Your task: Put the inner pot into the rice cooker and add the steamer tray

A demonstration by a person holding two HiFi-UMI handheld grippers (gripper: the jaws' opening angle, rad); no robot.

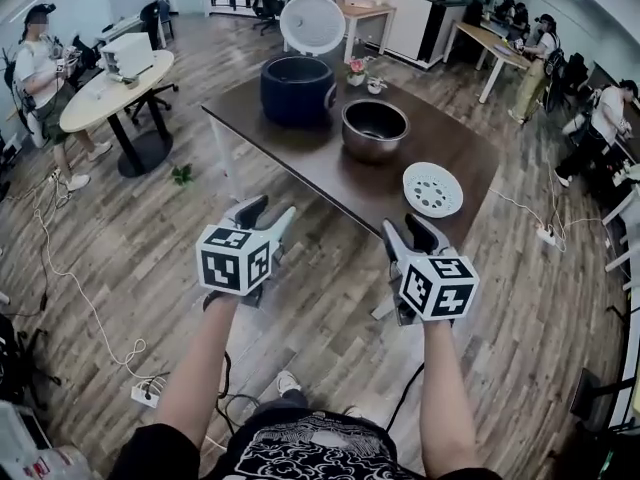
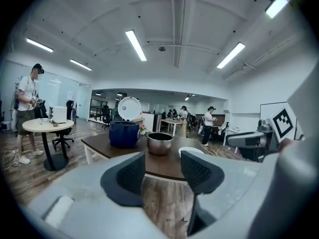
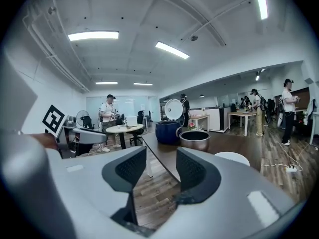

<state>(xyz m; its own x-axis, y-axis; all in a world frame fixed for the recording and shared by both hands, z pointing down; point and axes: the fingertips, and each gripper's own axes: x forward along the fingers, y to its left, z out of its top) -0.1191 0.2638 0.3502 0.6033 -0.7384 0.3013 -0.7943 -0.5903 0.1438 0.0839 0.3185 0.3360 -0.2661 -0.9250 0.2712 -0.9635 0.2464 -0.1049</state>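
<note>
On the dark brown table (image 1: 330,173) stands a dark blue rice cooker (image 1: 297,90) with its white lid (image 1: 312,23) raised. To its right sits the metal inner pot (image 1: 374,129), and nearer me the white perforated steamer tray (image 1: 432,189). My left gripper (image 1: 266,215) and right gripper (image 1: 414,236) hover over the floor short of the table's near edge, both open and empty. The left gripper view shows the cooker (image 2: 124,133), pot (image 2: 160,143) and tray (image 2: 192,151) beyond the jaws; the right gripper view shows the cooker (image 3: 168,132), pot (image 3: 194,140) and tray (image 3: 231,158).
A round white table (image 1: 110,93) with a white appliance stands at the left, a person beside it. Small flower cups (image 1: 365,76) sit behind the pot. Cables and a power strip (image 1: 150,393) lie on the wooden floor. More desks and people fill the back right.
</note>
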